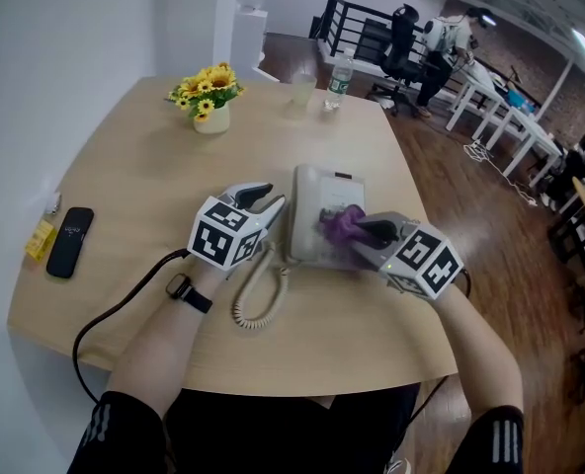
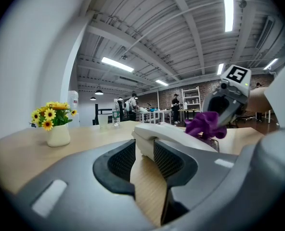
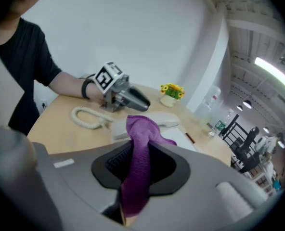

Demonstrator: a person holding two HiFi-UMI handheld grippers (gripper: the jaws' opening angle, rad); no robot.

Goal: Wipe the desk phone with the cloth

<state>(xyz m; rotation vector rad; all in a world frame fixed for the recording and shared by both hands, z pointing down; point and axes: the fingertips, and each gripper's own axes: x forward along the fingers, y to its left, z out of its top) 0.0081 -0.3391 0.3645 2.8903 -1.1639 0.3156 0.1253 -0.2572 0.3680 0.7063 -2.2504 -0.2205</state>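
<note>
The white desk phone [image 1: 315, 191] lies in the middle of the wooden table, its handset [image 2: 176, 136] resting on it. My right gripper [image 1: 364, 230] is shut on a purple cloth [image 1: 340, 222] and holds it down on the phone's top; the cloth [image 3: 140, 148] runs up between the jaws. My left gripper [image 1: 270, 198] sits at the phone's left edge. Its jaws stand a narrow gap apart, with the handset's near end at the mouth of the gap [image 2: 145, 150]. I cannot tell if the pads touch it.
The coiled cord [image 1: 261, 294] loops toward the front table edge by my left wrist. A vase of yellow flowers [image 1: 211, 117] stands far left, a cup [image 1: 303, 89] and water bottle [image 1: 340, 79] at the back edge. A black handset-like device [image 1: 69, 242] lies at the left edge.
</note>
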